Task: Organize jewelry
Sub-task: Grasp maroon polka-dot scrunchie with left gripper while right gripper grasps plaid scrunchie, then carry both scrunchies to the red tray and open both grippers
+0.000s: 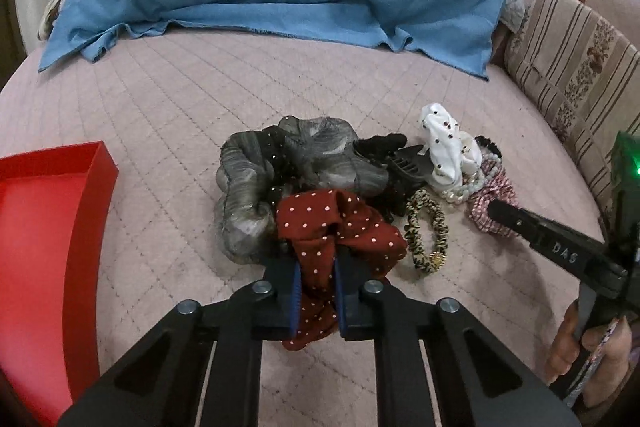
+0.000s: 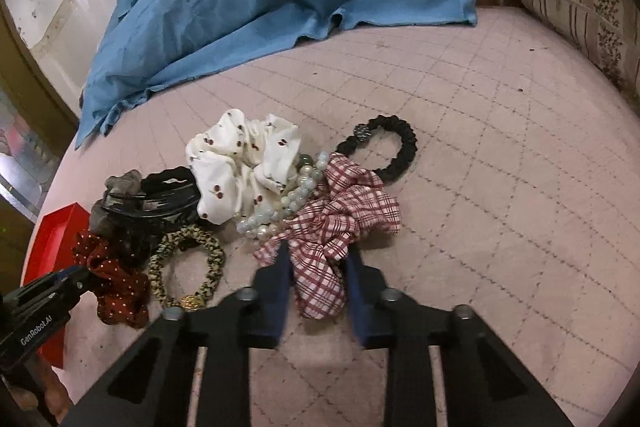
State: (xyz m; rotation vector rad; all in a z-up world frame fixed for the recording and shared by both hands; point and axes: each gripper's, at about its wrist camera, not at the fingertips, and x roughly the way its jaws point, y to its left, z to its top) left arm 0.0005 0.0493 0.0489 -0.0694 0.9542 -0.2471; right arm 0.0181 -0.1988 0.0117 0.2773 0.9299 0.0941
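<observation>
Jaws of the left gripper (image 1: 316, 263) pinch the red dotted scrunchie (image 1: 340, 227) between them; lift it straight up so nothing snags, then carry it to the red tray (image 1: 52, 227) off to their left. Right gripper (image 2: 316, 259) stands parted astride the plaid scrunchie (image 2: 340, 223), not closed, on the bed (image 1: 160, 107).

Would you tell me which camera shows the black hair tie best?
The right wrist view: the black hair tie lies there as an open ring behind the plaid scrunchie. In the left wrist view only a sliver peeks out behind the white scrunchie.
</observation>
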